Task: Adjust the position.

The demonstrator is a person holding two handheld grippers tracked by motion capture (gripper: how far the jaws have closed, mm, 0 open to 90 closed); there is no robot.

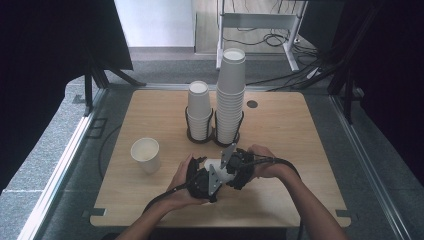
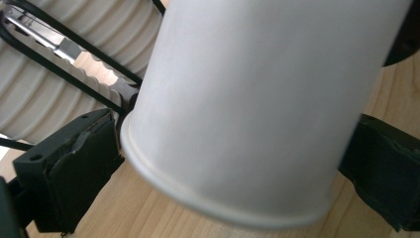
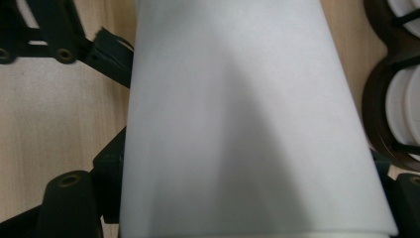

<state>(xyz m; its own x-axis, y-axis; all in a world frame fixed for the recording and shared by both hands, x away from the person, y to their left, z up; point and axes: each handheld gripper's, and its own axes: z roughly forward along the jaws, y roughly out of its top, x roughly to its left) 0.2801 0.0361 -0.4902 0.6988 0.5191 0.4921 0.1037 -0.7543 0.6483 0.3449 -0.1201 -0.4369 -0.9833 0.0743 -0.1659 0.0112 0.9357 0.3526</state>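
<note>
A lab: black curtains (image 1: 45,45), floor cables (image 1: 280,40), test table (image 1: 290,120).

Cup (image 1: 145,154) left of both stacks (image 1: 216,105)

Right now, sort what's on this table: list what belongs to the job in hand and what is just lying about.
In the job:
- white paper cup between both grippers
- left gripper
- right gripper

Lying about:
- single white paper cup standing upright on the wooden table
- short cup stack in black wire holder
- tall cup stack beside it

A light wooden desk (image 1: 290,150) carries a single paper cup (image 1: 146,155) left of the left gripper (image 1: 212,172) and two black-racked cup stacks (image 1: 216,107) just beyond both grippers.
</note>
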